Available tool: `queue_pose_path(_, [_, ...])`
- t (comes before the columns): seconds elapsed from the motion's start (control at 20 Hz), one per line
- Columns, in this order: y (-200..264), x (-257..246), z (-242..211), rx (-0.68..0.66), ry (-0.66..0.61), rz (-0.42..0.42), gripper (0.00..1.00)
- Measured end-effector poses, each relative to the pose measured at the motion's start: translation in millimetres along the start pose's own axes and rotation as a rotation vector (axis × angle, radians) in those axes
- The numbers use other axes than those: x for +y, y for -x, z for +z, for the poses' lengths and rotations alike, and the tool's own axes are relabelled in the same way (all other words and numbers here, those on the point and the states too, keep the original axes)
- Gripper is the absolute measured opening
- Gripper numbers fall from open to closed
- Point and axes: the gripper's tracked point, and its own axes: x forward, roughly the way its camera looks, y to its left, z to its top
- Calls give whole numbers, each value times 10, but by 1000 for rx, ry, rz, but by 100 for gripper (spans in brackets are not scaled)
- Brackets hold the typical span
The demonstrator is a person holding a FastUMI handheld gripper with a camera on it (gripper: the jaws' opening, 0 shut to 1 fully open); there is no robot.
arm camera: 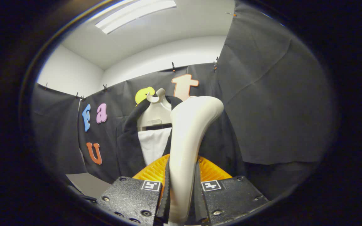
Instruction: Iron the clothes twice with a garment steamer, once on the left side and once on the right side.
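One garment steamer (189, 141) is seen, cream-white, its handle clamped between the two fingers (163, 201) of the gripper (181, 201), both dark pads pressed against its sides. The handle rises straight up from the fingers and bends to the right at its head. Two small square markers are counted, one on each finger block. Just ahead of the fingers, an orange ribbed part (211, 171) is spread out on both sides of the handle; whether it belongs to the steamer cannot be told. Beyond it, one dark jacket (127, 147) is hung on one pale hanger (156, 114), with a white shirt front (152, 146) showing inside the open lapels. The right half of the jacket is largely blocked by the steamer's handle. The steamer's head is held up at collar height, close before the garment; contact cannot be judged. One ceiling light (135, 14) is lit overhead.
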Motion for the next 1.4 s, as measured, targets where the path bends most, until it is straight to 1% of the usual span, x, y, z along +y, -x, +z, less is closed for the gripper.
queue_pose_path(0.25, [-10,-103,-293,59,-60,-5,34])
queue_pose_path(0.55, [152,-183,-708,140,-87,-21,34])
queue_pose_path(0.75, [274,-209,-1069,207,-104,-34,34])
queue_pose_path(1.0, [377,-156,-1488,283,-113,-42,34])
queue_pose_path(1.4, [493,-78,-1989,361,-149,-48,34])
